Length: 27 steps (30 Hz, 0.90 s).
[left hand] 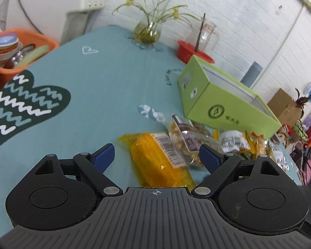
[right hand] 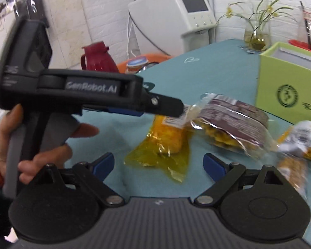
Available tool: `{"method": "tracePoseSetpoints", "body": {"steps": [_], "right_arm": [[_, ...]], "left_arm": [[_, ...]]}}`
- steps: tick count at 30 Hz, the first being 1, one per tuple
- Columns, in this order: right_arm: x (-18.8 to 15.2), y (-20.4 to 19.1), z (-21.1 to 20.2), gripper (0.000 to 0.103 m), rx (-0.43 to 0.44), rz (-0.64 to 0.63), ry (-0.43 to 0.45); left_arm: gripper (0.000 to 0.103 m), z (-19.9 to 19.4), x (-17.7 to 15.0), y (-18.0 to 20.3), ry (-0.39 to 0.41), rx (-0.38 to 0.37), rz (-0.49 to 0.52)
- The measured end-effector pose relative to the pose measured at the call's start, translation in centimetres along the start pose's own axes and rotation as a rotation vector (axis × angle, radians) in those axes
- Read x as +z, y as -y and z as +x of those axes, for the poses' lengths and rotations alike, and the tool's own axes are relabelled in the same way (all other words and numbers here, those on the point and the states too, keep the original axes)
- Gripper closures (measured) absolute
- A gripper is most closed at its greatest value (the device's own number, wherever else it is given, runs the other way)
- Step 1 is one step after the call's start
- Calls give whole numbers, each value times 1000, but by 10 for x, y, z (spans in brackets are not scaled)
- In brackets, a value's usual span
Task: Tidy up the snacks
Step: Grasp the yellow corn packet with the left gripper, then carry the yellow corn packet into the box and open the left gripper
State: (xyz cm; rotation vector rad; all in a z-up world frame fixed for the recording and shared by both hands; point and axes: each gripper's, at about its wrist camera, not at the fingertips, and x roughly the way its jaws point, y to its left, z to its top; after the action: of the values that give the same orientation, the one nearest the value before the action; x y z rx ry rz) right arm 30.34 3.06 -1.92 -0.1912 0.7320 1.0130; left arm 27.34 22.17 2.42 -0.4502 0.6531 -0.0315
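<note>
Snacks lie low and right of centre on the teal tablecloth (left hand: 97, 78): a yellow corn pack (left hand: 157, 161) between the left gripper (left hand: 156, 157)'s spread, empty jaws, and a clear nut bag (left hand: 188, 139) overlapping it. Behind them stands the green box (left hand: 224, 101). In the right wrist view, the right gripper (right hand: 158, 166) is also wide apart, gripping nothing.

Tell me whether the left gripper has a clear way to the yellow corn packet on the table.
Probably yes. The left gripper is open with the corn packet lying right ahead between its fingers. Only the nut bag overlaps the packet's far end.
</note>
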Motion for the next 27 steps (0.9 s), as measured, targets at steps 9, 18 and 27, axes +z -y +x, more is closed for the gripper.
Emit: {"method": "tracePoseSetpoints", "body": {"steps": [9, 18, 27], "right_arm": [[11, -26, 31, 15, -45, -135, -51], [-39, -66, -17, 14, -58, -189, -47], [-49, -56, -26, 10, -56, -77, 2]], "left_arm": [[71, 8, -17, 5, -73, -15, 76], [74, -40, -71, 30, -79, -44, 97], [39, -49, -66, 25, -53, -17, 57]]}}
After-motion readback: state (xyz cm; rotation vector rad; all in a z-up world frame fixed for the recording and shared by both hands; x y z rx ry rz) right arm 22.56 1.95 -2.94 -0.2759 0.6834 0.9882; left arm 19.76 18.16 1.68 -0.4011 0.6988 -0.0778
